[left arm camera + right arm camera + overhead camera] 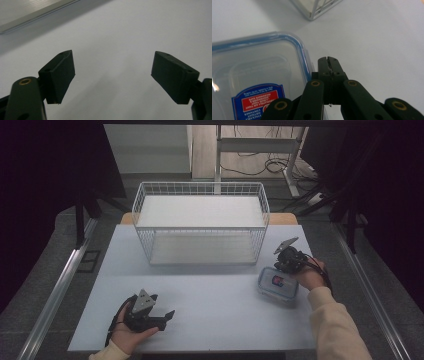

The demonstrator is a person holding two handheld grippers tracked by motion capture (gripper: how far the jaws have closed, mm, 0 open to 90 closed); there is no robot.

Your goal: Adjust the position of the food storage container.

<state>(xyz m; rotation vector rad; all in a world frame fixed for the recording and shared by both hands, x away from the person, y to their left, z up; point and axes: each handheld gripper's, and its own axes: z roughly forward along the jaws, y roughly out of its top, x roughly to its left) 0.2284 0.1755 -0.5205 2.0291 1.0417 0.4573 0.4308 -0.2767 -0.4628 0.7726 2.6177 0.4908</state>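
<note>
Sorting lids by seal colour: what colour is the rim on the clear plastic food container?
Blue, on the clear plastic food container; the right gripper view shows it best.

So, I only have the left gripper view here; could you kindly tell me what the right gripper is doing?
Observer: The right gripper has its jaws shut, just beside the blue-rimmed lid of a clear container.
Operator: Thank you. Where does that container sit on the table?
Observer: It rests near the table's right edge, lid on, with a red and blue label on top.
Operator: And is anything else on the table?
Observer: A white wire basket stands at the far side, beyond the container.
</note>
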